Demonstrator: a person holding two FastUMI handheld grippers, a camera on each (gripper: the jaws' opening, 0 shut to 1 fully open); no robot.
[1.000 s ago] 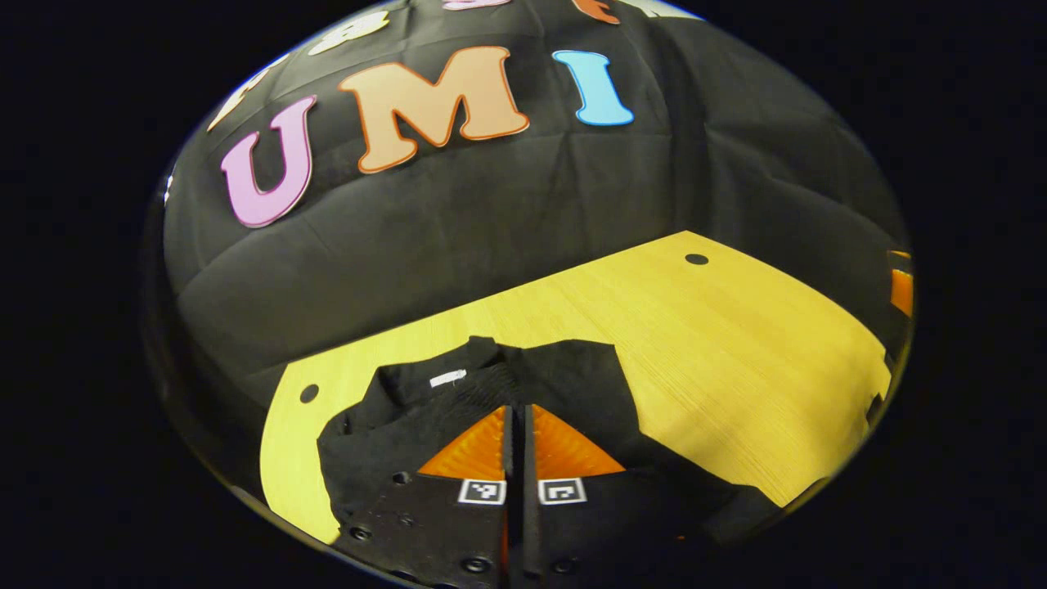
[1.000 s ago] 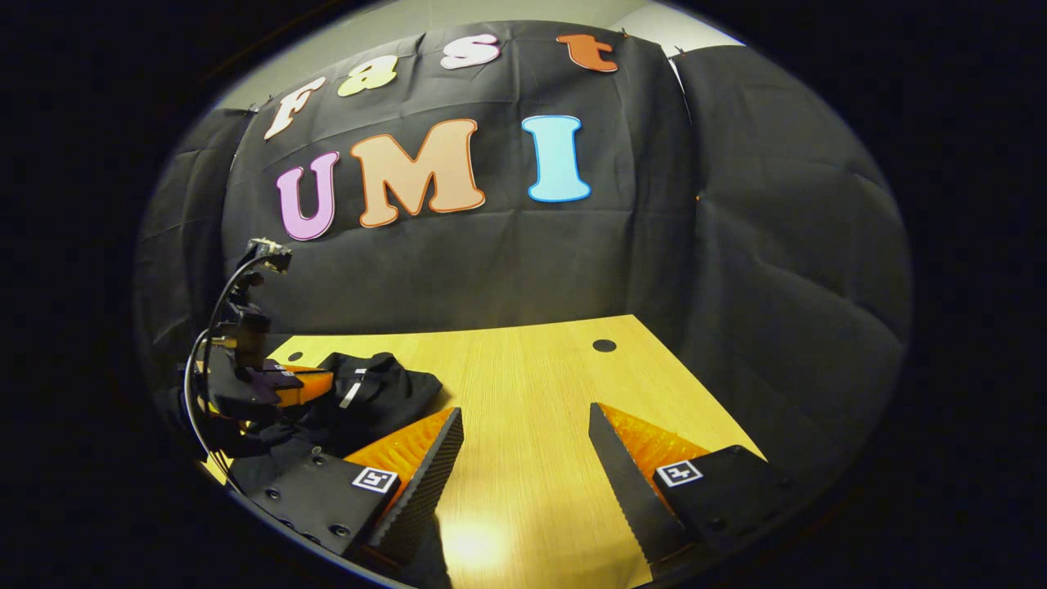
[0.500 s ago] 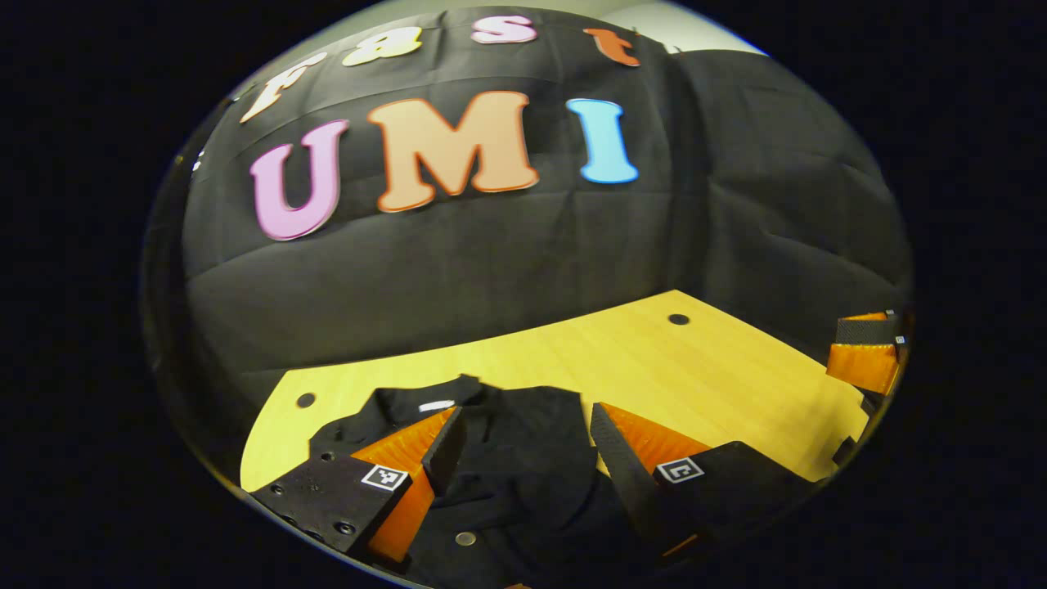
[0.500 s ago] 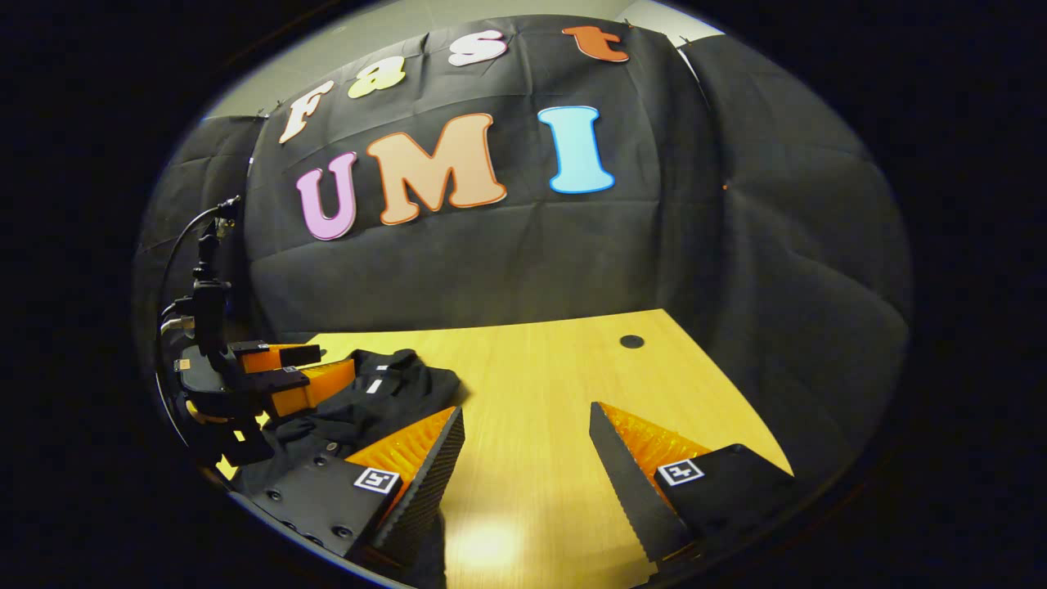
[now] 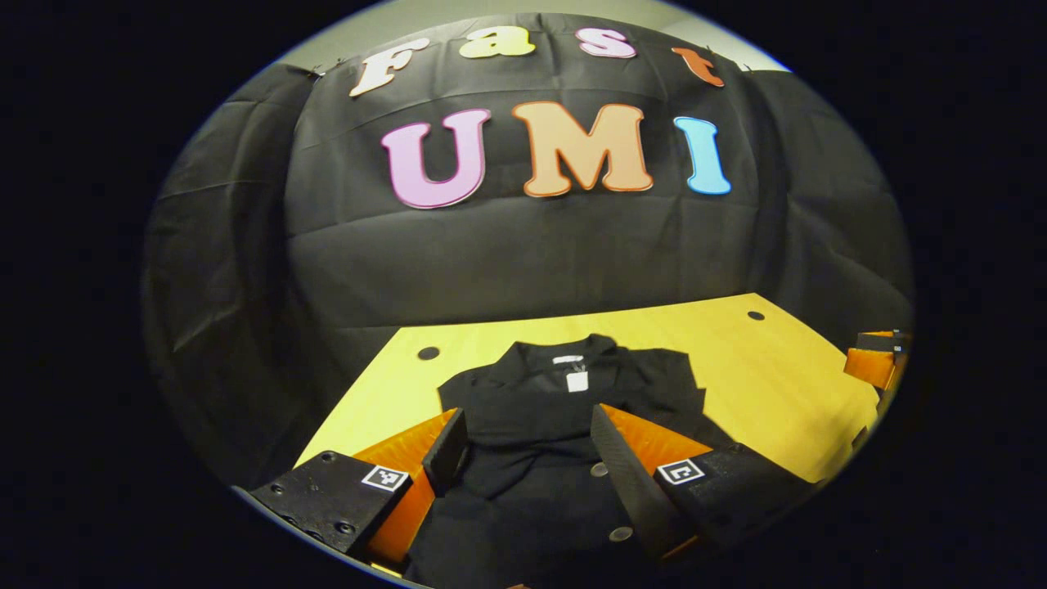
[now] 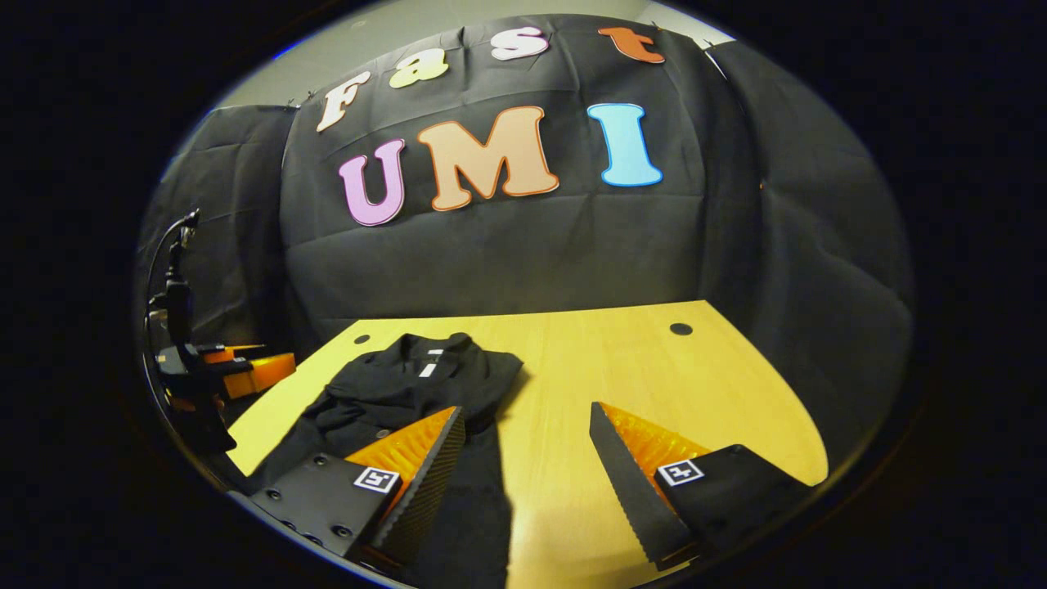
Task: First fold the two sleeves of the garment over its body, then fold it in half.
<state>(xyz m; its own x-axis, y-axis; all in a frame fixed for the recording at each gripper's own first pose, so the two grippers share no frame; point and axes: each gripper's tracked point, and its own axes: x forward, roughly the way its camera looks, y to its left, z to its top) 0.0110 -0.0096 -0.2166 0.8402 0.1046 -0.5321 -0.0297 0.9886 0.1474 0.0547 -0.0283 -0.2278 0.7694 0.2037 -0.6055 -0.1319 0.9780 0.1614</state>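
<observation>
Your left gripper [image 5: 523, 442], fingers spread and empty, hangs above the black garment [image 5: 564, 409] lying ahead on the table [image 5: 777, 368]; your right gripper [image 6: 523, 466] likewise gapes; sleeves appear folded inward, halving remains.

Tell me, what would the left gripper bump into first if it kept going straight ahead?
Most likely the black garment. The open left gripper points straight at it, with cloth lying on the table between and ahead of its fingers. How high the gripper sits above the cloth is unclear.
</observation>
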